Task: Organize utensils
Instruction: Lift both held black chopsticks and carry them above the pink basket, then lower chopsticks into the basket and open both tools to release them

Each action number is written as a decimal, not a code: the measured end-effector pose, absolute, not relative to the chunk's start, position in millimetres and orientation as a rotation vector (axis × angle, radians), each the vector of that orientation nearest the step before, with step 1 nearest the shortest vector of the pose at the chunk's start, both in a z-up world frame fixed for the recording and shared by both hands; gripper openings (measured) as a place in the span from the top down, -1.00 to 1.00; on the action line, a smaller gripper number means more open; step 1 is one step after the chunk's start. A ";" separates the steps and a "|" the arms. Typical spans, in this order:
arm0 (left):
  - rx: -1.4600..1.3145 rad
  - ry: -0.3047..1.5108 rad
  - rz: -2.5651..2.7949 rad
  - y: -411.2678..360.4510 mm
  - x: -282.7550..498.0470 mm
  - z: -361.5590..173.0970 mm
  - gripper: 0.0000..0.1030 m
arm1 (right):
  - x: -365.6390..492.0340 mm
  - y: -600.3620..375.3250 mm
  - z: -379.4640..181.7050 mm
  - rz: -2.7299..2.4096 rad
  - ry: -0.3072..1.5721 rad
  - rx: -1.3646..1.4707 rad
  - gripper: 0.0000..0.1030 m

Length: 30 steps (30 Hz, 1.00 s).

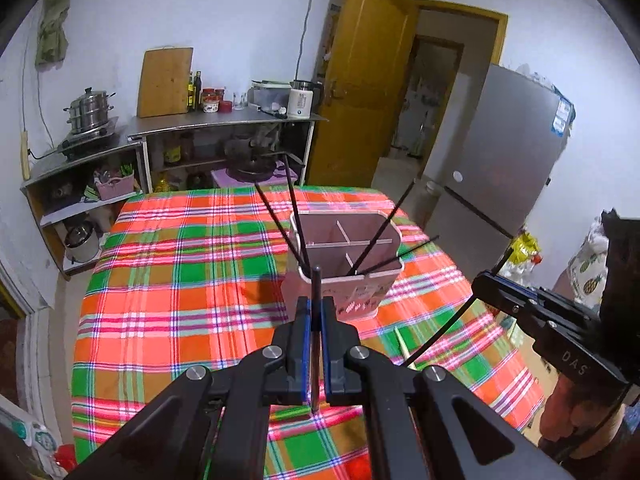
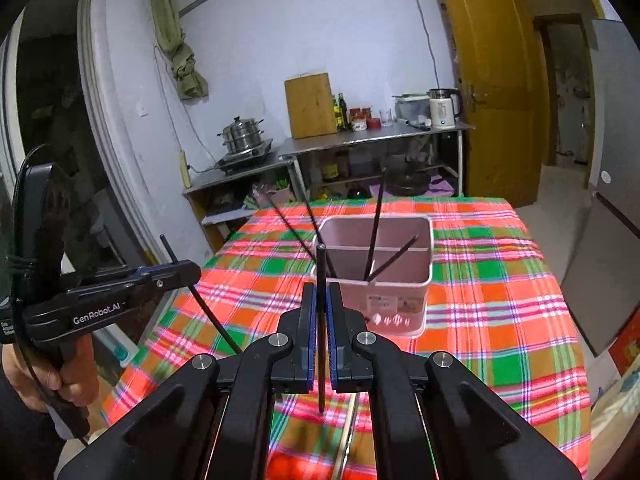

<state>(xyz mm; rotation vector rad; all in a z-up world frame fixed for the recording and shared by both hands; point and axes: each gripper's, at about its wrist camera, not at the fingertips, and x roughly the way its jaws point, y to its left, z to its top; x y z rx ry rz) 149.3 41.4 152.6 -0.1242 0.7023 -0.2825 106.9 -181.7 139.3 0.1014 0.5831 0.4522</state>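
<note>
Kitchen backdrop behind a plaid-covered table

A bright plaid tablecloth fills the lower middle of both views. Beyond it, at centre, a steel counter carries a wooden cutting board leaning on the white wall, dark bottles, red-lidded jars and a white electric kettle. At left a stacked steel steamer pot sits on a stove. An open yellow wooden door stands right of centre, a grey refrigerator at right. A green cloth hangs at the right wrist view's upper left.
</note>
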 end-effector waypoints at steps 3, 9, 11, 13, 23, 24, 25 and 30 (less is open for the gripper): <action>-0.148 0.675 -0.293 43.3 155.3 162.9 0.92 | 111.5 -186.1 147.1 0.443 0.556 0.119 0.91; -0.175 0.620 -0.301 41.7 174.0 187.3 0.92 | 123.3 -190.6 171.0 0.421 0.485 0.140 0.91; -0.181 0.606 -0.299 41.6 179.3 193.3 0.92 | 129.0 -191.6 177.1 0.412 0.470 0.149 0.91; -0.193 0.590 -0.299 43.6 186.3 201.1 0.92 | 134.6 -194.2 182.8 0.404 0.452 0.165 0.91; -0.207 0.519 -0.298 40.6 221.5 228.4 0.92 | 160.9 -202.0 201.6 0.370 0.369 0.206 0.91; -0.211 0.516 -0.300 40.2 225.5 228.2 0.92 | 162.8 -202.7 202.2 0.368 0.363 0.213 0.91; -0.214 0.513 -0.301 39.8 229.4 227.4 0.92 | 166.2 -203.0 202.5 0.366 0.359 0.218 0.91; -0.230 0.522 -0.293 40.6 247.8 213.0 0.92 | 179.1 -198.0 193.2 0.355 0.365 0.209 0.91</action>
